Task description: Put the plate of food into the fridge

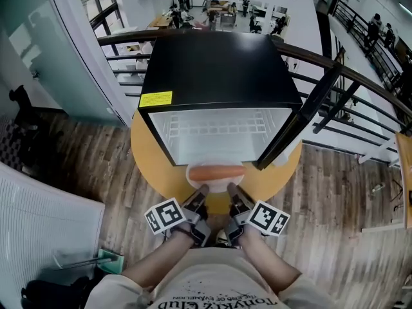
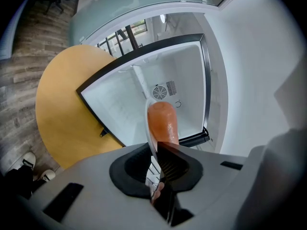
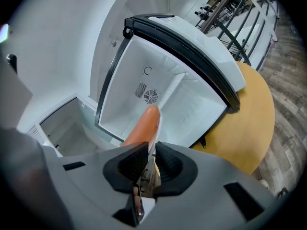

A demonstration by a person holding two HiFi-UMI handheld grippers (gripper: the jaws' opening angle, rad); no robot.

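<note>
A white plate carrying one long orange sausage hangs just in front of the open black mini fridge. My left gripper is shut on the plate's near rim at the left, and my right gripper is shut on it at the right. In the left gripper view the plate shows edge-on between the jaws of the left gripper, with the sausage beyond. The right gripper view shows the same: the right gripper, the plate's rim and the sausage. The fridge's white interior faces me.
The fridge stands on a round yellow table. Its door is swung open to the right. A dark railing runs behind, with a drop to a lower floor. A glass wall is at the left. The floor is wood.
</note>
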